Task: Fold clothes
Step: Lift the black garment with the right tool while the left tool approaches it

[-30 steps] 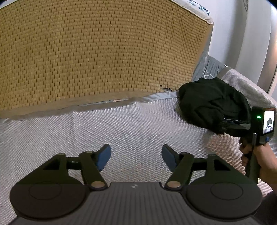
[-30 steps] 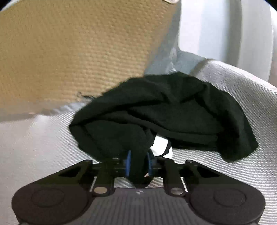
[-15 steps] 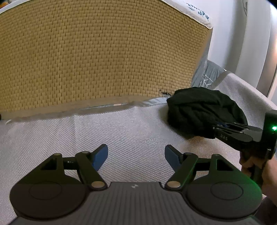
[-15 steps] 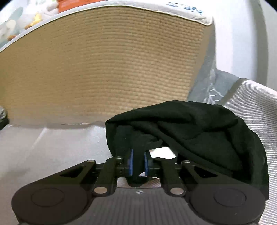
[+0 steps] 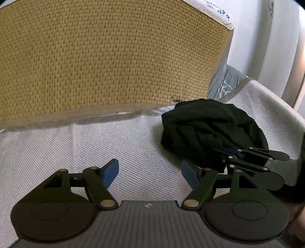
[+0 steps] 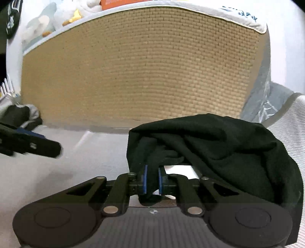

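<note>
The garment (image 5: 211,131) sits bunched on the mat (image 5: 80,148), right of the left gripper (image 5: 149,172) (mattress (image 5: 106,57) upright right behind).

Woven straw mat (image 5: 104,63), soft toys (image 6: 47,17)

My left hand-held gripper (image 6: 28,145) is blurred and cut off at frame edge; black garment (image 6: 219,148) hides my right pads' tips.

Upright woven straw mat (image 5: 106,61) behind a white textured bedcover (image 5: 57,152), pale wall (image 5: 253,34) beyond.
</note>
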A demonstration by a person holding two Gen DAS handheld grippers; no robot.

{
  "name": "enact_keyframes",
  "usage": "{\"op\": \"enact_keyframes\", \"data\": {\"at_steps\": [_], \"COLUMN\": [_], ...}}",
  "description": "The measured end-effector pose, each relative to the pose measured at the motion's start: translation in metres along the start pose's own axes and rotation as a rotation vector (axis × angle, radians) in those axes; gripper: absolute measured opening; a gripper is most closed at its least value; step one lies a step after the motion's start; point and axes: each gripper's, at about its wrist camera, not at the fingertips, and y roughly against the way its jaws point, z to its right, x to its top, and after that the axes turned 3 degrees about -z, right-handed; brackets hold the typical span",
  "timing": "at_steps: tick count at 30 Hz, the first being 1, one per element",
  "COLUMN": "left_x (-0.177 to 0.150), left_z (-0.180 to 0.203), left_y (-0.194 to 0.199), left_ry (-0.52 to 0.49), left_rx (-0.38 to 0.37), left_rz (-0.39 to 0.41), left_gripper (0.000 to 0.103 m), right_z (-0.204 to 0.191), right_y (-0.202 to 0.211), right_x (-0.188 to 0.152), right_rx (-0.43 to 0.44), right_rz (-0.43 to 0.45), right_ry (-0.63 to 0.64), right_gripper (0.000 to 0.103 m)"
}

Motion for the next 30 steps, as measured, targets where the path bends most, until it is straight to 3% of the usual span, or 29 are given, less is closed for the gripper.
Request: {"op": "enact_keyframes", "data": {"at_steps": [8,14,21,26,30], "left_x": [0.006,0.008,0.003,-0.003,-0.006], "left_z": [0.006,-0.008,-0.016,-0.022,-0.035], "left_y": [-0.020,-0.037,-0.043,-0.046,-0.041], "left_ry": [-0.007,0.097,0.129,0.121,0.180], "left_rx": [-0.011,-0.126,-0.087,-0.034,-0.047], "left_rz": [-0.034,-0.069,-0.062,-0.099,-0.099], "left_gripper": [0.071,0.070,0.070,0.067,0.065], "right_z": [-0.023,-0.040,-0.053,-0.069,-0.081], "right_y": [0.004,0.002,0.004,0.004,0.004], "right_x": [-0.003,-0.007,-0.007,-0.010,-0.013], "right_rx": [0.055,0.122,0.200,0.232,0.268], "right_rz": [-0.003,-0.012,-0.016,-0.024,-0.028], "right_ry": [0.042,0.121,0.130,0.164,0.195], "right_gripper": [0.012,0.012,0.012,0.012,0.012]}}
